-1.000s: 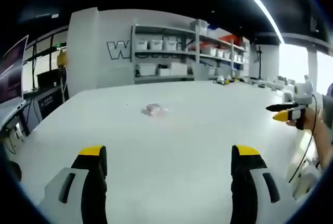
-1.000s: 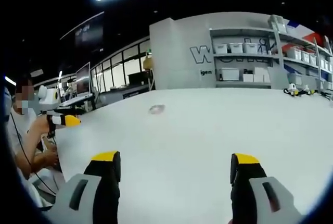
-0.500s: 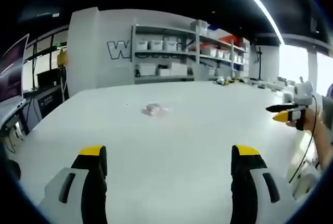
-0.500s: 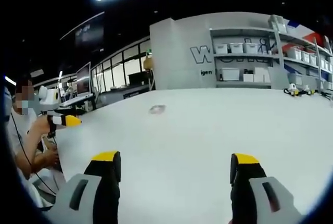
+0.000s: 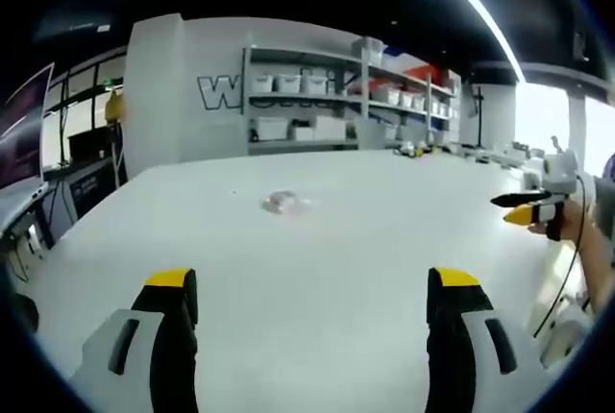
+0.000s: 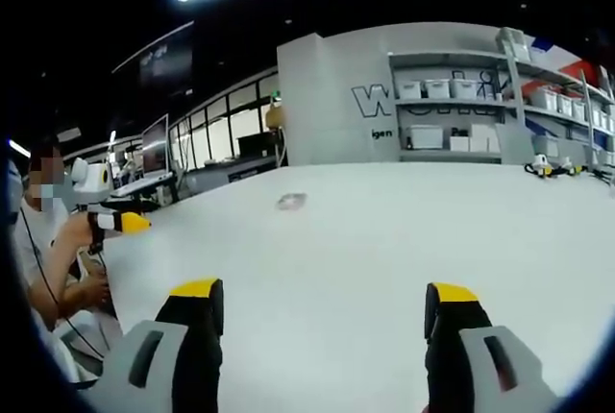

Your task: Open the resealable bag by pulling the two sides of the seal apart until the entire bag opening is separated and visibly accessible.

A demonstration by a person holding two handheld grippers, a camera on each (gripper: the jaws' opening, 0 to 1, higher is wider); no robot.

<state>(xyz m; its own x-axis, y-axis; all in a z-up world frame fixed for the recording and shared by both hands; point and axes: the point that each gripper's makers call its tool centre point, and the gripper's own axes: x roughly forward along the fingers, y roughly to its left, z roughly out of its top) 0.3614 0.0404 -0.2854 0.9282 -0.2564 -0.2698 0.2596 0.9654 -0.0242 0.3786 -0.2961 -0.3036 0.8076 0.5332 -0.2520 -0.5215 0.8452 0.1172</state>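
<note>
While claws gape, bag (image 5: pixel 284 204) mid-table (image 5: pixel 317 269).

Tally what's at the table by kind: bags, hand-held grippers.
Resealable bag: 1, lying on the white table, untouched.
Hand-held grippers: 2, the left hand-held gripper and the right hand-held gripper, both with jaws apart, short of the bag.
Total: 3

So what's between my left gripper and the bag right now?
Nothing but bare white table. In the left gripper view the left gripper is open, and the bag lies flat well ahead of its jaws.
</note>
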